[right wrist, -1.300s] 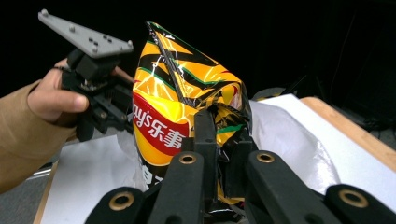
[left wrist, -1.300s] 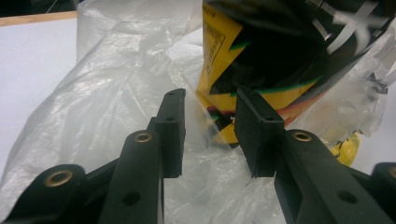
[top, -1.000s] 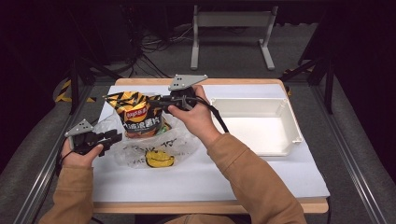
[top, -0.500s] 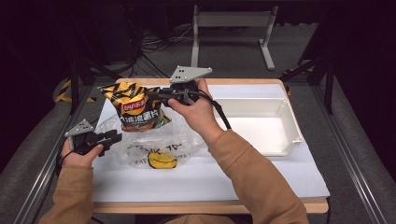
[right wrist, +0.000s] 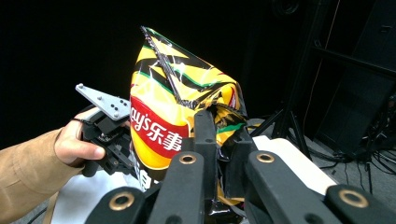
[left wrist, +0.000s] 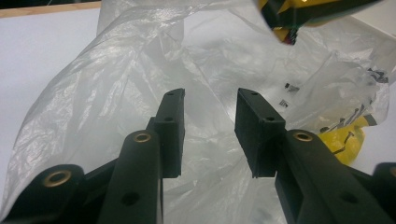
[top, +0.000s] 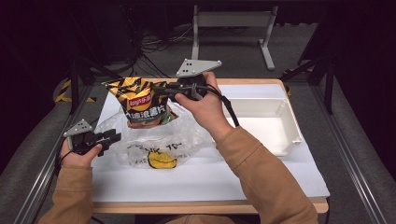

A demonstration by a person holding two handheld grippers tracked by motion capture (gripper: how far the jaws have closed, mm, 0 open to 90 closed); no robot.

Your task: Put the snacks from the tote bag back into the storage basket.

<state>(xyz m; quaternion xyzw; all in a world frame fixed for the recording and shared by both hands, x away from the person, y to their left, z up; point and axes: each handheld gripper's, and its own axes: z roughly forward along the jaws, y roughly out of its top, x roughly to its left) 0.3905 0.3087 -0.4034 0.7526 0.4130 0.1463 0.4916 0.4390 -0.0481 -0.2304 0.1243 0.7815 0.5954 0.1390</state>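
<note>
The tabletop (top: pixel 289 182) was noted to carry a white tray (top: pixel 280 126) and a clear plastic bag (top: pixel 154 140) with illegible black print. A yellow-black chip bag (right wrist: pixel 182 112), marked "Lay's 乐事", was held raised above the plastic bag, clamped by the right hand-held gripper (right wrist: pixel 219 154). The left hand-held gripper (left wrist: pixel 208 126) was found open, empty, beside the plastic.

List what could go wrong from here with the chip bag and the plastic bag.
1. The right claw pinches the chip bag only at one edge, so it may slip or tear as it hangs above the table.
2. The left claw is open against the clear plastic bag, not gripping it; the loose film may drag along and catch the chip bag's lower end.
3. The white bin sits across the table, so a long carry could swing the bag.
</note>
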